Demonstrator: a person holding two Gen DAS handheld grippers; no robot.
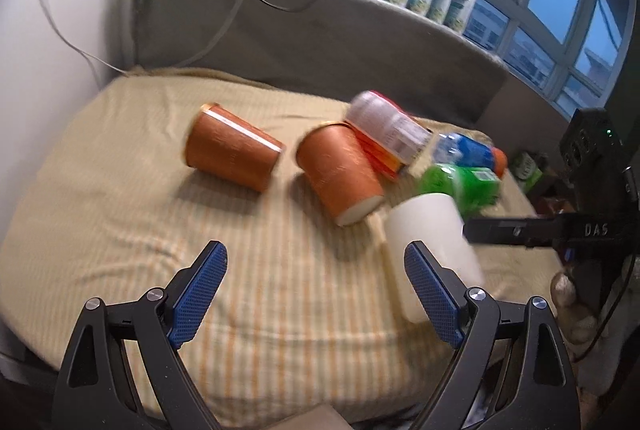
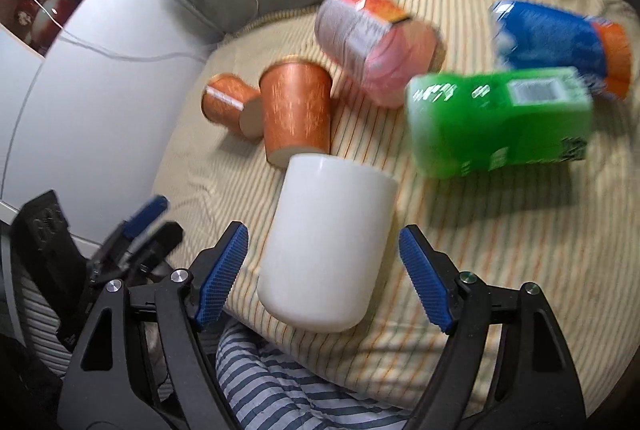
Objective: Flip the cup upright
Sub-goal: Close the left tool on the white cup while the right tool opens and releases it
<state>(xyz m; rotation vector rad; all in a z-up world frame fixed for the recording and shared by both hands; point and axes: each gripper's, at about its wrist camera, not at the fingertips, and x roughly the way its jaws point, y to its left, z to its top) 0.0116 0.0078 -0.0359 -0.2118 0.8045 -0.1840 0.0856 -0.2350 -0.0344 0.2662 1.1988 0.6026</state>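
**White cup lying between open jaws on the striped bed**

The right gripper (image 2: 322, 276) is hovering low over the near edge of the striped sheet (image 2: 500, 270), its blue-padded fingers (image 2: 426, 280) spread wide and gripping nothing. The white cup (image 2: 328, 246) is lying between them (a gap is showing on both sides, so neither pad is touching it), with one rounded end pointing toward the camera and the other toward the middle of the bed. The pictures are too blurred to tell which end is the mouth.

In the left wrist view, the left gripper (image 1: 316, 296) is also standing wide open and empty, over bare sheet to the left of the white cup (image 1: 430, 246). Its right pad is overlapping the cup's side in that view; whether the two are touching cannot be told. The right gripper (image 1: 520, 230) is appearing there as a dark bar reaching in from the right edge, its tip at the cup.

Just beyond the cup, an orange paper cup (image 2: 296, 109) is lying on its side, base toward the white cup. A second orange paper cup (image 2: 230, 103) is lying just behind it to the left. To the right, a green packet (image 2: 500, 119) is resting on the sheet. Farther back, a pink-and-white canister (image 2: 372, 41) is lying tipped over, and a blue-and-orange packet (image 2: 560, 41) is sitting behind the green one. At the far side, a grey headboard (image 1: 320, 37) is closing off the bed.
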